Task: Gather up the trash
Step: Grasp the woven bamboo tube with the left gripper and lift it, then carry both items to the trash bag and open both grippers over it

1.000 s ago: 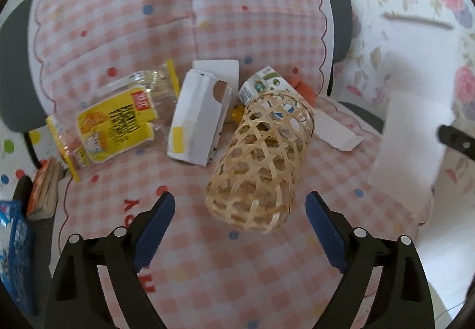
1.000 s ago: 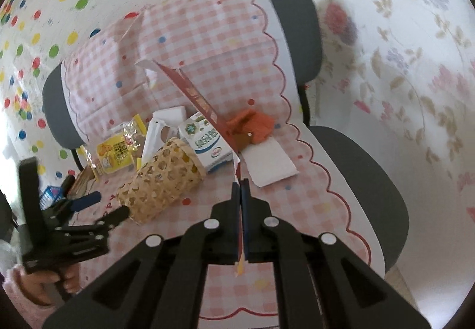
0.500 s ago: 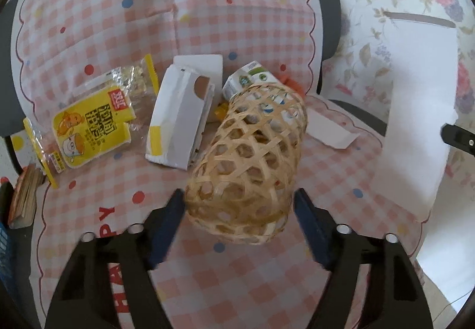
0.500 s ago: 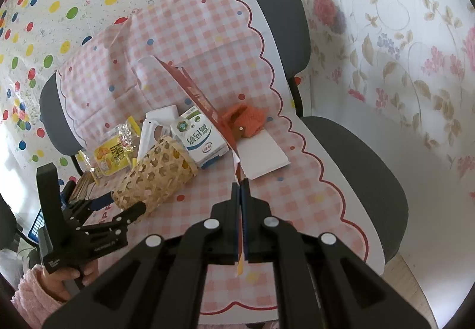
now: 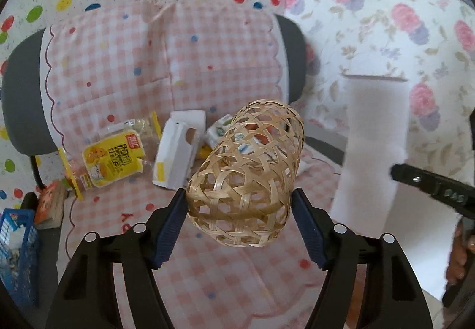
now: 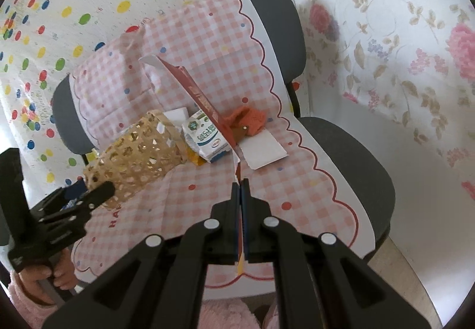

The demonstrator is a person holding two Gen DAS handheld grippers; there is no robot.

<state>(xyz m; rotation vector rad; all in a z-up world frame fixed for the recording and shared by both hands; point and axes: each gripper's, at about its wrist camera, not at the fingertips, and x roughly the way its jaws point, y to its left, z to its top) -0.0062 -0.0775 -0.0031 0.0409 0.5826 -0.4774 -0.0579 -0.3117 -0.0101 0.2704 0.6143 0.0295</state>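
Clamping woven basket (image 5: 246,177) in left tool (image 5: 240,207), right tool (image 6: 240,183) pinching flat carton (image 6: 193,88), milk carton (image 6: 204,136) beyond basket.

One woven basket (image 5: 246,177), one yellow snack packet (image 5: 114,161), one white carton (image 5: 178,158), one milk carton (image 6: 204,136), one orange cloth (image 6: 248,121), one white card (image 6: 262,149), two tongs.

A checked pink cloth (image 6: 297,180) covers the chair seat, carrying a yellow snack packet (image 5: 112,161), white carton (image 5: 178,156), milk carton (image 6: 204,136) and white card (image 6: 262,150).
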